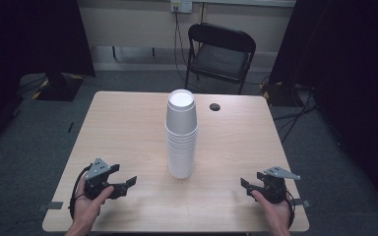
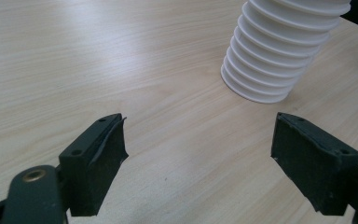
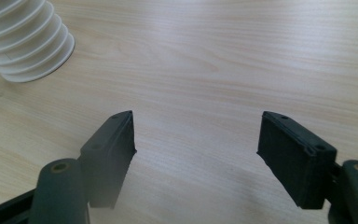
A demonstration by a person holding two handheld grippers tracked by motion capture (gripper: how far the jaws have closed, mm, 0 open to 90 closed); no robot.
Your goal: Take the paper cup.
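A tall stack of white foam cups (image 1: 181, 135) stands upside down at the middle of the light wooden table (image 1: 128, 128). My left gripper (image 1: 126, 181) rests near the table's front left, held by a hand, its jaws open and empty. In the left gripper view the cup stack (image 2: 275, 60) rises at the upper right, beyond the open left gripper (image 2: 198, 140). My right gripper (image 1: 250, 186) sits at the front right, open with nothing between its jaws. In the right gripper view the stack's base (image 3: 25, 42) lies at the upper left, apart from the right gripper (image 3: 196, 140).
A round dark hole (image 1: 215, 106) sits in the table's far side, right of the cups. A black folding chair (image 1: 220, 54) stands behind the table. Dark curtains hang at both sides, and cables run over the grey floor.
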